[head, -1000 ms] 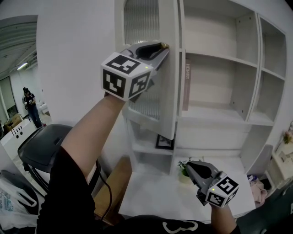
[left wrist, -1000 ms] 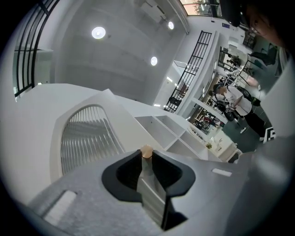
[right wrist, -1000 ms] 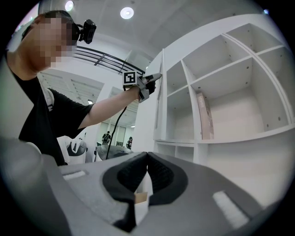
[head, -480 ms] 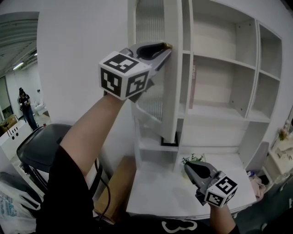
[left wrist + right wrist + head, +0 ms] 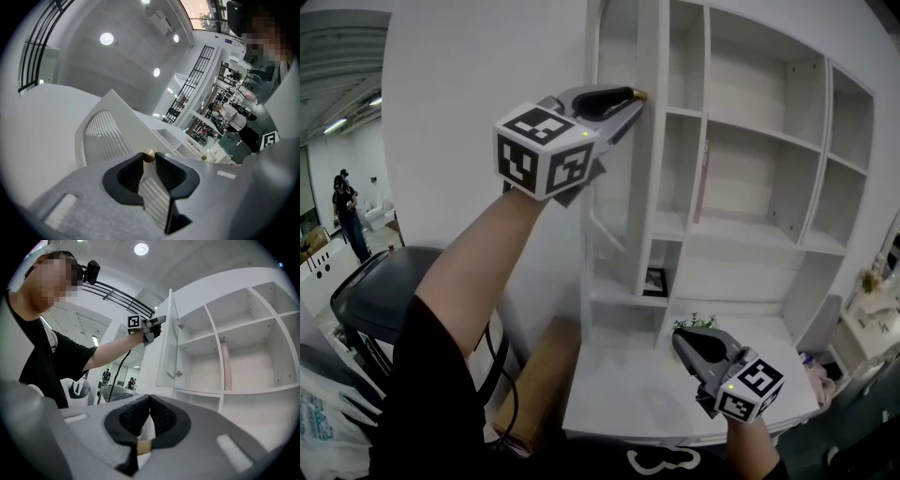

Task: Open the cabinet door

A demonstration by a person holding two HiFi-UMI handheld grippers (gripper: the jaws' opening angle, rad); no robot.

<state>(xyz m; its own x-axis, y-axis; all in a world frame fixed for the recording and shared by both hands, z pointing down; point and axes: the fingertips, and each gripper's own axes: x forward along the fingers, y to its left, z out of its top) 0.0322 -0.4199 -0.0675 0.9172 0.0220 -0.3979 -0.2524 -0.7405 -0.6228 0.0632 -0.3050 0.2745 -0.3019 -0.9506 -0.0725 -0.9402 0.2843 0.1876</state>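
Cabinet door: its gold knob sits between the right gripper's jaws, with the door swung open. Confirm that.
Wrong gripper: the left gripper view shows that the left gripper has the gold knob between its jaws, which are opening. The cabinet door is swung open, as said.

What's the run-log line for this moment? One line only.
cabinet door: open | left gripper: on knob, jaws opening | right gripper: shut, empty
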